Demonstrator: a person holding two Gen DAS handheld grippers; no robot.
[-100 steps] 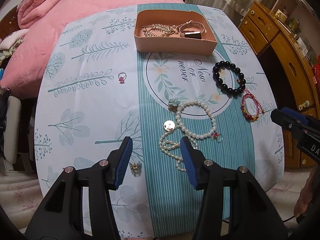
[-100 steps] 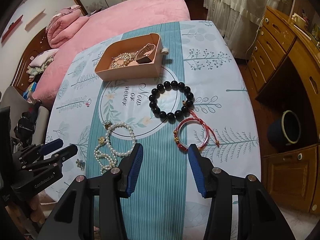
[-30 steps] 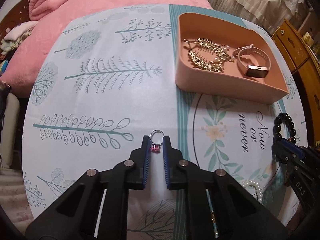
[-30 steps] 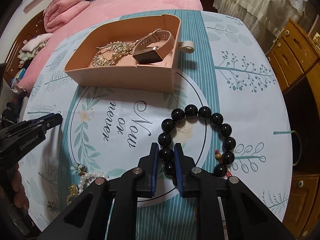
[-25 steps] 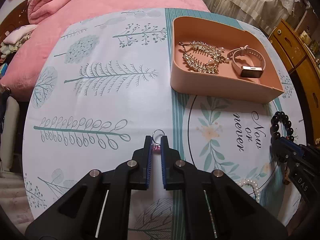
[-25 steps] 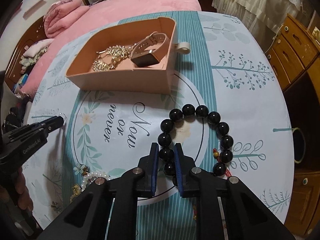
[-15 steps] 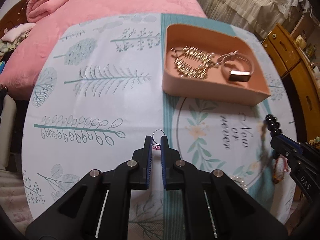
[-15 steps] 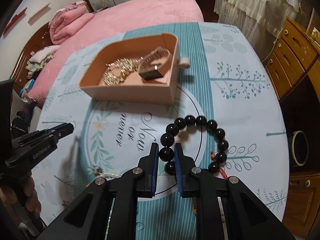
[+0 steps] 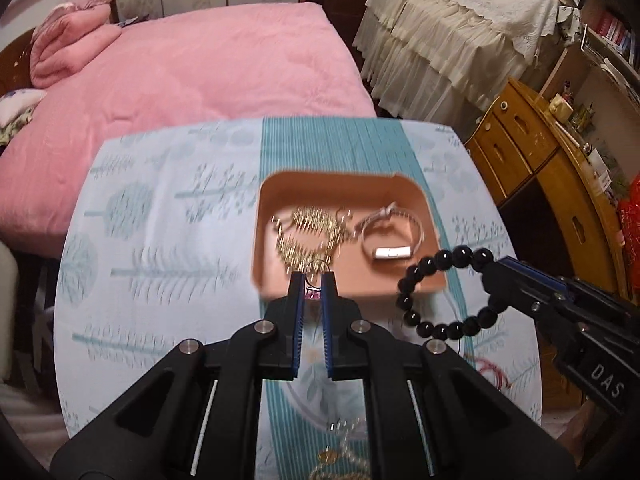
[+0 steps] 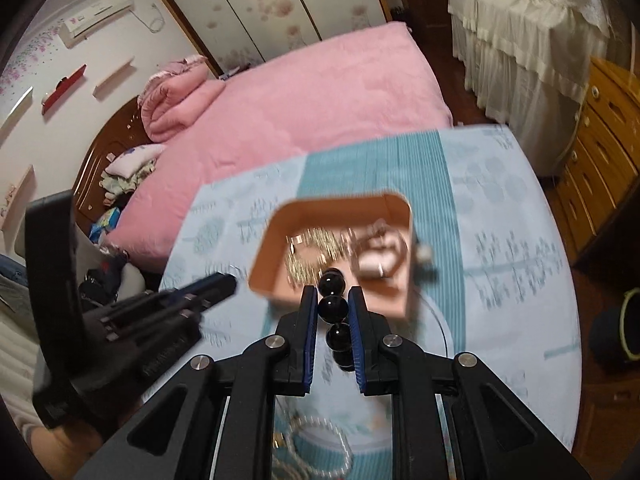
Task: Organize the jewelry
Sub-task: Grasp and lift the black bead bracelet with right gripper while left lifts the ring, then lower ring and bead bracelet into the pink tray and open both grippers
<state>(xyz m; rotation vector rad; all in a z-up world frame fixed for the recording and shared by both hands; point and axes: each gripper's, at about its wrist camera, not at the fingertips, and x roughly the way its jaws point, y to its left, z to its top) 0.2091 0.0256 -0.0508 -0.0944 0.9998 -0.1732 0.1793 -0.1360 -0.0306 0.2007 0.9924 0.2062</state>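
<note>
Both my grippers have lifted off the table (image 9: 168, 240): left gripper (image 9: 311, 280) pinching the ring (image 9: 316, 270), right gripper (image 10: 333, 294) clamping the glossy black bead bracelet (image 9: 444, 292), above the pink tray's (image 9: 344, 188) gold chain (image 9: 308, 232) and watch (image 9: 394, 246).

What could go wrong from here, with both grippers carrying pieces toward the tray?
The left gripper pinches the ring only at its very tips, so it could slip out. The bracelet dangles from the right gripper and may swing, snagging the tray rim or missing it.
</note>
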